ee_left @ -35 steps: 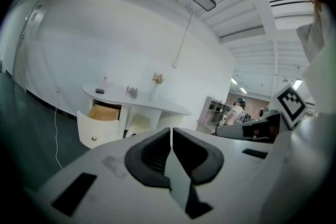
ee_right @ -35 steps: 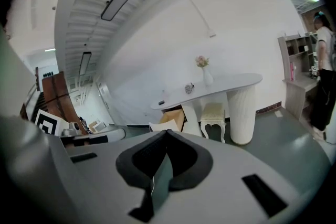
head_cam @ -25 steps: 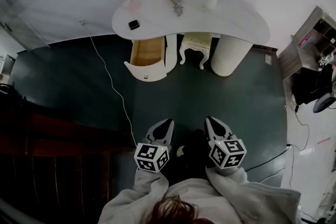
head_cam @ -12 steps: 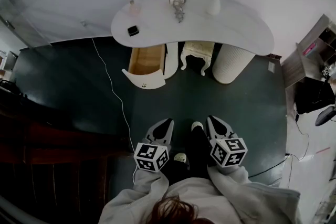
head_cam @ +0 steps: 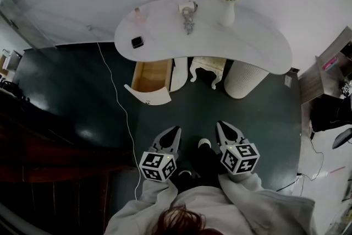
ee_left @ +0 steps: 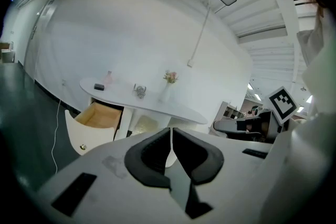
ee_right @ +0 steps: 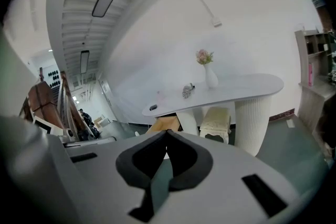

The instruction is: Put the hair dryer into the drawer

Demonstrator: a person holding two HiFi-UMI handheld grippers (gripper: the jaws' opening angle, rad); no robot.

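**Hazards, judged from the layout.** Across the dark floor (head_cam: 82, 91): white cable (head_cam: 119, 102) trailing from the far wall toward the near left; likely to snag or trip on an approach along that side. At the white curved counter (head_cam: 258, 47): well apart on the far side, so demands a long approach; liable to be struck at its rim if reached low. Under its left part, the open drawer (head_cam: 151, 75): juts toward the near side; apt to be knocked or pushed shut by a careless leg. Just right of the target, the vase (head_cam: 227, 11) of flowers: prone to tip under a wide sweep. Lastly the hair dryer (head_cam: 187, 7), apparently the pale object at the counter's far middle: smooth-bodied; may slip from a shallow pinch or scatter the small silvery ornament (head_cam: 188, 25) just near of it.

**Position.** Rests on the counter, farther than and slightly right of the drawer, well apart from both claws, touched by neither. Near the body, the left claw (head_cam: 174, 130) and the right claw (head_cam: 221, 125): each pressed together with nothing between the jaws, aimed toward the counter.
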